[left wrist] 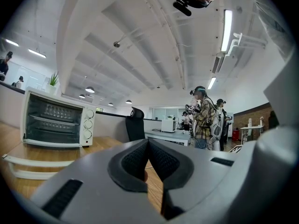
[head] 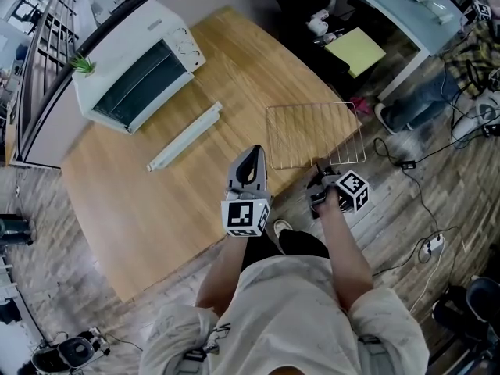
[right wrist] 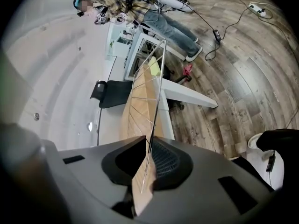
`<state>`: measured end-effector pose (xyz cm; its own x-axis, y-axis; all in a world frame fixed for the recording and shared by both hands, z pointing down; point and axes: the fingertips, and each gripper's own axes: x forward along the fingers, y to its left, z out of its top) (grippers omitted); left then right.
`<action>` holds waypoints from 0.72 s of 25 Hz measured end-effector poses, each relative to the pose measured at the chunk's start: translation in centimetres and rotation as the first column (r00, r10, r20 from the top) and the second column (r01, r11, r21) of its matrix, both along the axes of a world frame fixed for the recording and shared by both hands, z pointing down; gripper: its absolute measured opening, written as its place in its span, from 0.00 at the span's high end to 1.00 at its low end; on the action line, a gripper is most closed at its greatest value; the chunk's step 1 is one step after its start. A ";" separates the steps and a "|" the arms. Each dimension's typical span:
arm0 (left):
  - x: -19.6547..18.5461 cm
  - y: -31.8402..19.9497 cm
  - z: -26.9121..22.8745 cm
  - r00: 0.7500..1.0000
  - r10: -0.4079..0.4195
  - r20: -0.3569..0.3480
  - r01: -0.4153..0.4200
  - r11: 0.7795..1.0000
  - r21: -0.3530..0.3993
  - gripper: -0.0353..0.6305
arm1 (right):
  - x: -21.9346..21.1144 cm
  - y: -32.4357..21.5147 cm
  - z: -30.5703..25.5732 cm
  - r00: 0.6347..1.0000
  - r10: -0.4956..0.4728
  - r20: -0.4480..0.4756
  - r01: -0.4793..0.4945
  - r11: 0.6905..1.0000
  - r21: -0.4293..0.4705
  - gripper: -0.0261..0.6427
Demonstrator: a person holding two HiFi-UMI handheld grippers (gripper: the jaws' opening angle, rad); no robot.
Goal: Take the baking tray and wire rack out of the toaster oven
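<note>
On the wooden table, the white toaster oven sits at the far left corner, its dark glass door closed and bare tabletop in front of it. The wire rack lies flat by the table's right edge, well apart from the oven, and the pale baking tray lies between them. The right gripper pinches the rack's near edge wire. The left gripper, just left of the rack, has its jaws pressed together on nothing.
</note>
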<state>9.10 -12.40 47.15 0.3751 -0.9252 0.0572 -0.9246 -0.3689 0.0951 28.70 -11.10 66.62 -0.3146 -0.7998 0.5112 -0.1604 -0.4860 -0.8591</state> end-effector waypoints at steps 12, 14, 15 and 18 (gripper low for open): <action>-0.2 0.0 -0.9 1.000 -0.001 0.002 0.001 1.000 0.020 0.92 | -0.4 -0.3 -0.5 0.992 -0.059 -0.108 0.059 0.998 0.003 0.52; -0.3 0.0 -1.0 1.000 -0.004 0.001 0.004 1.000 0.024 0.92 | -0.4 0.3 0.0 0.995 -0.045 -0.093 0.042 0.998 -0.037 0.50; -0.3 0.0 -1.0 1.000 -0.006 0.000 0.006 1.000 0.026 0.92 | -0.5 0.7 0.2 0.996 -0.036 -0.083 0.031 0.998 -0.063 0.49; -0.4 0.1 -1.1 1.000 -0.014 0.002 0.014 0.999 0.030 0.92 | -1.2 1.8 0.0 0.996 -0.041 -0.077 0.032 0.993 -0.113 0.48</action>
<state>8.70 -12.32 46.00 0.3620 -0.9317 0.0302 -0.9299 -0.3586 0.0818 27.50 -9.30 66.60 -0.2979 -0.7249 0.6211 -0.2449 -0.5708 -0.7837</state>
